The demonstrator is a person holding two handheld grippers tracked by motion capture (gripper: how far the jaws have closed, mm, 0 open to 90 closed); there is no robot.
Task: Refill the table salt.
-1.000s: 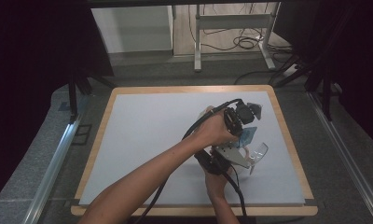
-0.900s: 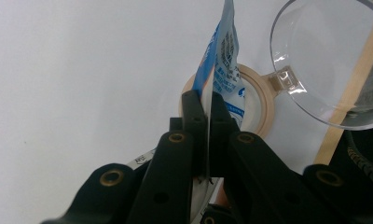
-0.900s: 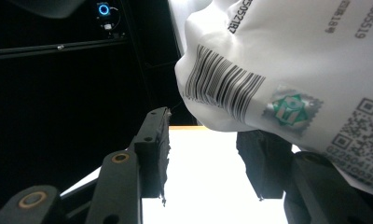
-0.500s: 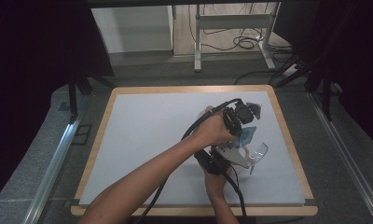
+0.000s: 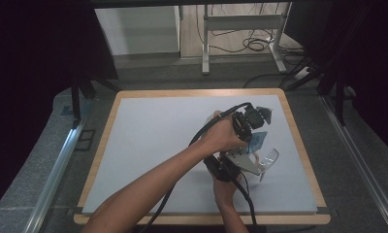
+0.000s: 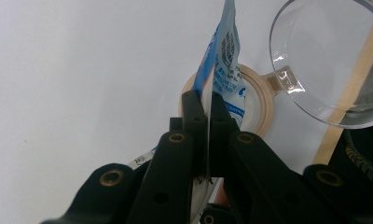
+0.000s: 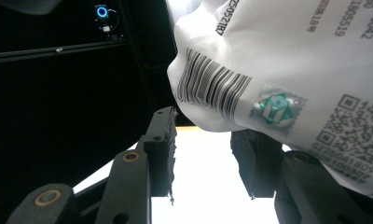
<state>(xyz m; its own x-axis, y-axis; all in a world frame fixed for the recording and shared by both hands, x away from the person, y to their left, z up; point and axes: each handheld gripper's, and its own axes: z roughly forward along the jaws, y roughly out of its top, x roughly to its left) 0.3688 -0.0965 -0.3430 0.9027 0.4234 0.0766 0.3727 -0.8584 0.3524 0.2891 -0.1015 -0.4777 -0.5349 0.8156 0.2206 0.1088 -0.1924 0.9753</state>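
Observation:
A blue-and-white packet (image 6: 224,56) stands on edge with my left gripper (image 6: 207,100) shut on its lower edge. In the high view that gripper (image 5: 252,137) points down at the packet (image 5: 258,141), right of the table's middle. My right gripper (image 5: 254,154) comes up from below it. Its jaws (image 7: 203,133) have just been closing but still stand apart. The packet's white barcoded face (image 7: 278,70) bulges over the gap and across the right jaw, with no pad pressing on it. A clear handled cup (image 6: 324,60) lies close by (image 5: 268,158).
A beige tape roll (image 6: 264,105) lies flat under the packet, touching the cup's handle. The white mat (image 5: 158,131) has a wooden border (image 5: 104,143), near on the right side. Cables trail from both grippers toward the front edge. Dark floor and desk legs lie beyond.

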